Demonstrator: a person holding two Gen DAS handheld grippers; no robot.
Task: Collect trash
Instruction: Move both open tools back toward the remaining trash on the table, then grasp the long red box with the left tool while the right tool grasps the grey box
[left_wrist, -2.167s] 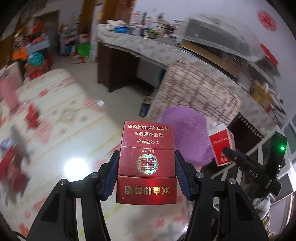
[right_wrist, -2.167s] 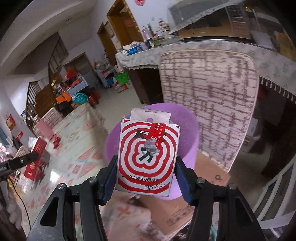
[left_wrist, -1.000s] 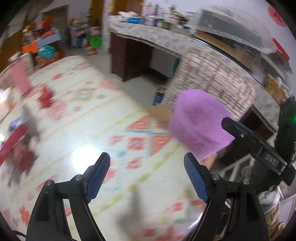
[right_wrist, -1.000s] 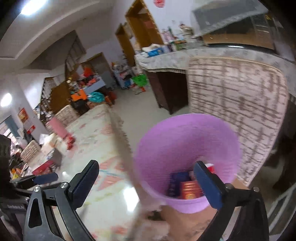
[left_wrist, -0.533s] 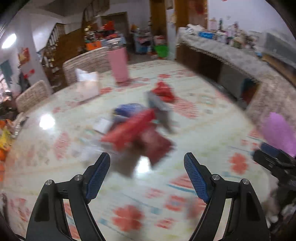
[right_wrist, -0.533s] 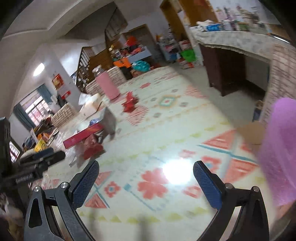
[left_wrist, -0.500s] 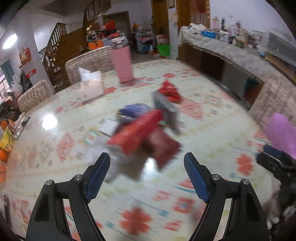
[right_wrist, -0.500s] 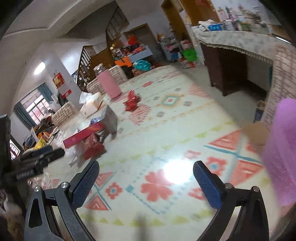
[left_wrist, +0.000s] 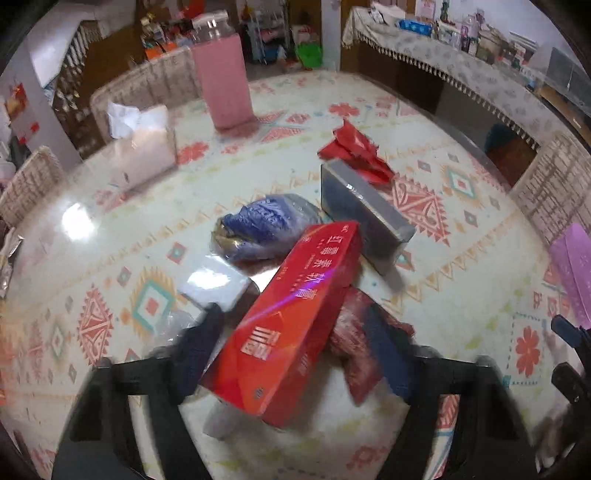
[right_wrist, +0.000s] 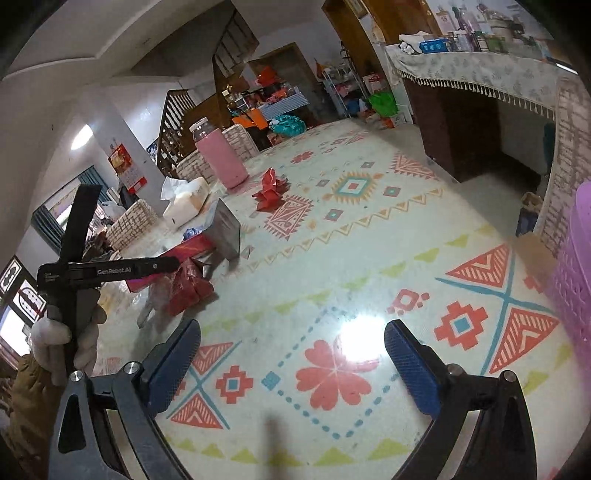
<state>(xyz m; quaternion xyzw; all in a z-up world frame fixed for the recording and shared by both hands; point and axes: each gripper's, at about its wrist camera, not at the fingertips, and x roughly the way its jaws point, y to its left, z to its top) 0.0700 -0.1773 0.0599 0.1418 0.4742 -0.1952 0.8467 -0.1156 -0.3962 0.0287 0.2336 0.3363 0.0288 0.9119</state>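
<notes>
Left gripper (left_wrist: 295, 354) low centre, jaws closing around red carton (left_wrist: 291, 328), right gripper (right_wrist: 291, 365) released over bare table (right_wrist: 369, 258), purple bin (right_wrist: 576, 266) at right edge.

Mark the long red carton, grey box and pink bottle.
long red carton (left_wrist: 295, 317), left wrist view, middle of its printed top face.
grey box (left_wrist: 364, 210), left wrist view, middle of its top face.
pink bottle (left_wrist: 223, 83), left wrist view, middle of its pink body.

both wrist cams face table (left_wrist: 110, 236), sharing trash pile.

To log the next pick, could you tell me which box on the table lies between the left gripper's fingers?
The long red carton; the left gripper is closing around it, while the grey box lies beyond.
</notes>
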